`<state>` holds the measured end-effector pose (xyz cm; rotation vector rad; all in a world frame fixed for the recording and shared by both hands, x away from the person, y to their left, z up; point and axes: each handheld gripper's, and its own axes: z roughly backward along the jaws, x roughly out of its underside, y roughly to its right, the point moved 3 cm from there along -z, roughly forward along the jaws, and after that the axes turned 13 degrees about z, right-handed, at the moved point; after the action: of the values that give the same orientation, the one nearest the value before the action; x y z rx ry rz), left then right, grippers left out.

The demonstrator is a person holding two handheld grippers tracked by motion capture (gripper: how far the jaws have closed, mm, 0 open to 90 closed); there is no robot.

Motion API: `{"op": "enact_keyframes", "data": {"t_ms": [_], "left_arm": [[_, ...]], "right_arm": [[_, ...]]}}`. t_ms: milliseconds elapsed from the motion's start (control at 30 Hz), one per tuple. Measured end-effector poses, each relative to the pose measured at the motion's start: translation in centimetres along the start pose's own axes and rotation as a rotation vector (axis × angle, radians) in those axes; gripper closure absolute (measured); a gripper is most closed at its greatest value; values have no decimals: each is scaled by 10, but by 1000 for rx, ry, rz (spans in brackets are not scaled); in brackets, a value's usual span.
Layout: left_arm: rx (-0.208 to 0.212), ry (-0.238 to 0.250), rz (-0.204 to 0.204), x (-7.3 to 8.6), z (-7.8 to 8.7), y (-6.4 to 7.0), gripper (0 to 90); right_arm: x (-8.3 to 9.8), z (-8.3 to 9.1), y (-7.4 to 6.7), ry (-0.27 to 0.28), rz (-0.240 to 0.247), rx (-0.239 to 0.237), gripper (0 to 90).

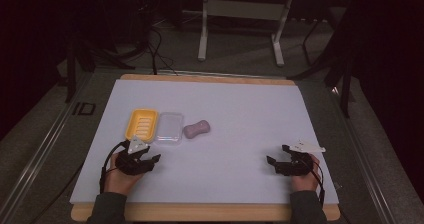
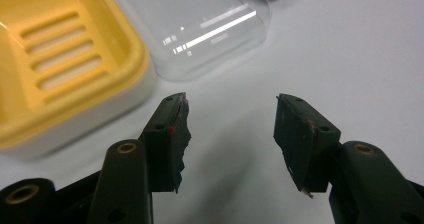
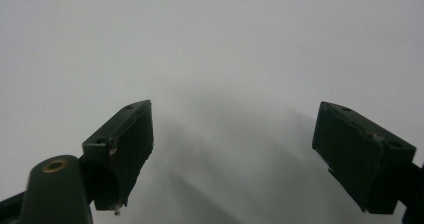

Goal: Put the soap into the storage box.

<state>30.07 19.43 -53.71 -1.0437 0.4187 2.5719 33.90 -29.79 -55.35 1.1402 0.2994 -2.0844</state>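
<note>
A yellow slotted soap dish (image 1: 141, 124) sits on the white mat, with a clear plastic lid (image 1: 169, 127) right beside it and a pink bone-shaped soap (image 1: 196, 129) just past the lid. My left gripper (image 1: 154, 152) rests on the mat just in front of the dish and lid, jaws apart with nothing between them. In the left gripper view the gripper (image 2: 231, 104) points at the gap below the yellow dish (image 2: 60, 69) and the clear lid (image 2: 200, 29). My right gripper (image 1: 276, 153) lies near the mat's front right, open and holding nothing, and its own view shows the gripper (image 3: 234, 109) over bare mat.
The white mat (image 1: 235, 104) covers a wooden board (image 1: 200, 211) whose edge shows at the front and back. Beyond the table stand the legs of a grey frame (image 1: 240, 29) and dark cables on the floor. A hand holds each gripper at the front edge.
</note>
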Motion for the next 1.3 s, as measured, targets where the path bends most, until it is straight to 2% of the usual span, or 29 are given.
{"op": "enact_keyframes", "data": {"t_ms": [100, 133, 267, 300, 333, 500, 600, 733, 767, 967, 1100, 1300], "left_arm": [[-7, 10, -13, -8, 3, 0, 467], [-5, 25, -16, -15, 6, 0, 465], [6, 41, -46, -33, 12, 1, 457], [6, 41, -46, -33, 12, 1, 456], [9, 40, -62, -40, 12, 1, 456], [19, 36, -92, -55, 12, 2, 462], [23, 27, -124, -69, 11, 5, 462], [30, 25, -129, -76, 10, 5, 462], [33, 19, -144, -82, 8, 6, 462], [37, 6, -172, -94, 4, 7, 460], [62, 15, -165, -100, 0, 7, 460], [66, 3, -177, -108, -6, 8, 460]], "right_arm": [[0, 1, 1, 12, -9, -5, 169], [1, 4, 3, 47, -34, -5, 192], [2, 7, 4, 77, -51, -9, 191], [2, 7, 4, 77, -51, -9, 191], [2, 7, 5, 77, -53, -11, 190], [2, 8, 4, 82, -40, -11, 182], [2, 8, 3, 84, -37, -8, 182], [2, 8, 3, 82, -32, -7, 182], [2, 8, 3, 84, -33, -5, 182], [2, 8, 2, 82, -30, -4, 182], [2, 8, 2, 85, -29, -3, 182], [2, 9, 2, 86, -28, -2, 182]]}}
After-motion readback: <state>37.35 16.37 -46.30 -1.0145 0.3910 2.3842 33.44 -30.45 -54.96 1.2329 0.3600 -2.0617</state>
